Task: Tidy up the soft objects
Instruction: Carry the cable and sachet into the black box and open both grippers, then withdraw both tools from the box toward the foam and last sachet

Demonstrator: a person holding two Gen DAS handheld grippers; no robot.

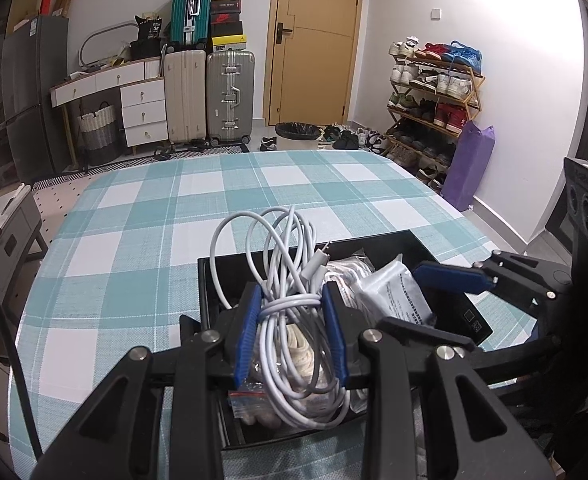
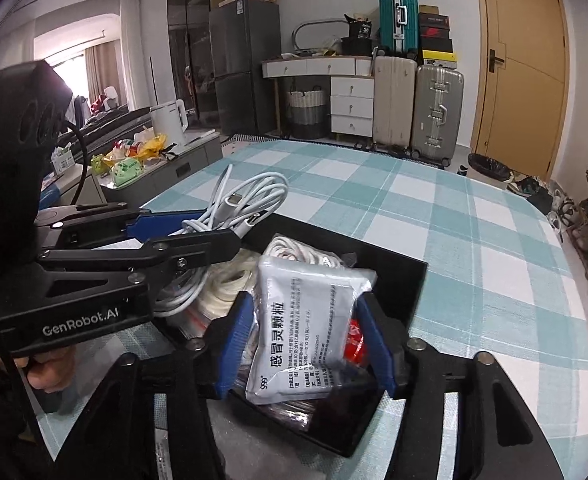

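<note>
A black box stands on the checked tablecloth, also in the right wrist view. My left gripper is shut on a coiled white cable and holds it over the box; this cable also shows in the right wrist view. My right gripper is shut on a silver medicine sachet over the box, seen too in the left wrist view. Cream rope bundles and a red packet lie in the box.
The teal-and-white checked table stretches ahead. Beyond it stand suitcases, a white drawer unit, a door, a shoe rack and a purple bag. A side counter with a kettle and snacks lies left.
</note>
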